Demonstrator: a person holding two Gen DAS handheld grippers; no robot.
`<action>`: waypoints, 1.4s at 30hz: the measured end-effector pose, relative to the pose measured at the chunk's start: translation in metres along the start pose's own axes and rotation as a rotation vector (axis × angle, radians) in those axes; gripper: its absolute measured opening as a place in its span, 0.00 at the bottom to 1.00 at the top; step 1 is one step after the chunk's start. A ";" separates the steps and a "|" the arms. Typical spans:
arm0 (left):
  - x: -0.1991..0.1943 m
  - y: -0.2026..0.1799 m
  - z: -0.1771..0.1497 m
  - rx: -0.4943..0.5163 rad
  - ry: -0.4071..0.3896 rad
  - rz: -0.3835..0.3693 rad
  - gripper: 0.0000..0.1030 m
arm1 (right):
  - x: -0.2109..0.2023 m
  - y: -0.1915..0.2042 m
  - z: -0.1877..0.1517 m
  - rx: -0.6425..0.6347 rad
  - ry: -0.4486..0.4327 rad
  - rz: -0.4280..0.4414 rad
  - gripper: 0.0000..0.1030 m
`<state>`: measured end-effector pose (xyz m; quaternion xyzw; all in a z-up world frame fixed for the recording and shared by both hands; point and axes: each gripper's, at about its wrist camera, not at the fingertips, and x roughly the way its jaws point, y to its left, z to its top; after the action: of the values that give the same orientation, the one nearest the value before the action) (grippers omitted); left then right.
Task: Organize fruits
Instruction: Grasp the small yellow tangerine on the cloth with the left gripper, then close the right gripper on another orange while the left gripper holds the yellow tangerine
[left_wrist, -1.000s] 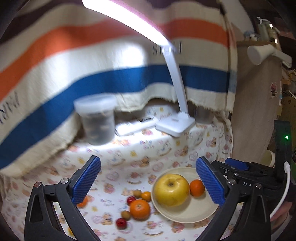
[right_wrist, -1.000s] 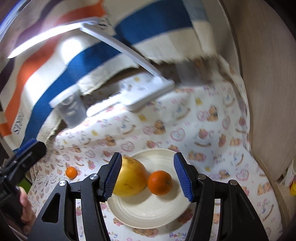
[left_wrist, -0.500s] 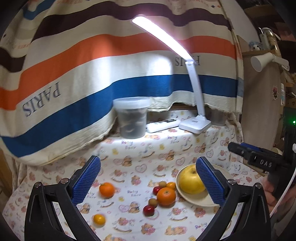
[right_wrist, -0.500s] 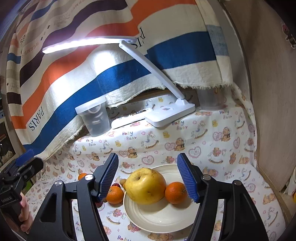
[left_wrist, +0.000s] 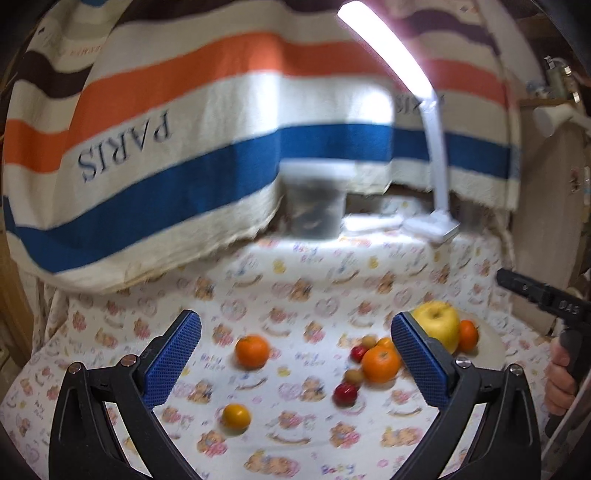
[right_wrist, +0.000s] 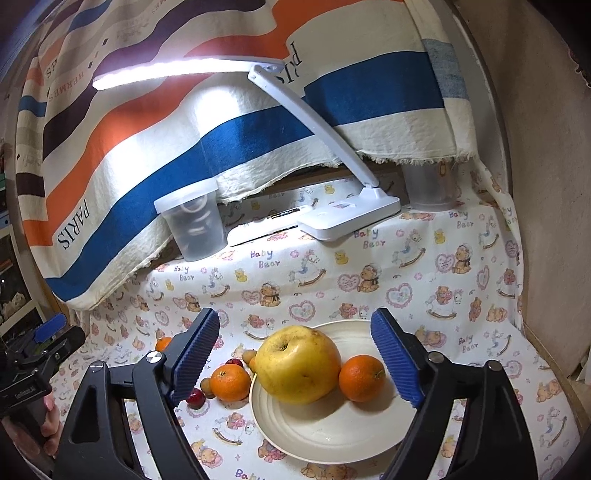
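1. The printed surface (right_wrist: 424, 266) carries a cream plate (right_wrist: 325, 439)
2. Both the left hand-held gripper (left_wrist: 295, 363) and the right hand-held gripper (right_wrist: 295, 360) are spread wide, holding nothing
3. A yellow apple (right_wrist: 297, 363) and an orange (right_wrist: 362, 377) sit on the plate
4. Another orange (left_wrist: 252, 350), a tangerine (left_wrist: 380, 363) and small red fruits (left_wrist: 344, 393) lie loose on the surface left of it

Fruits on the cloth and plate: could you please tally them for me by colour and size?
Yellow apple: 1
Large oranges: 3
Small orange fruits: 2
Small red fruits: 2
Small brown fruits: 2
Total: 10
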<state>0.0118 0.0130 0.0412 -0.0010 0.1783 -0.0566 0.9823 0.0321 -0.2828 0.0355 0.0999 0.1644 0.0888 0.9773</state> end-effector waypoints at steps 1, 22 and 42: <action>0.003 0.002 -0.001 0.004 0.024 0.016 0.99 | 0.002 0.001 -0.002 -0.004 0.003 -0.006 0.86; 0.084 0.060 -0.052 -0.226 0.618 0.073 0.65 | 0.020 0.011 -0.020 -0.062 0.028 -0.047 0.99; 0.084 0.057 -0.045 -0.196 0.529 0.070 0.27 | 0.024 0.020 -0.023 -0.109 0.056 -0.042 0.99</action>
<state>0.0799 0.0609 -0.0318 -0.0751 0.4328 -0.0036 0.8984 0.0434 -0.2550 0.0115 0.0405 0.1888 0.0800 0.9779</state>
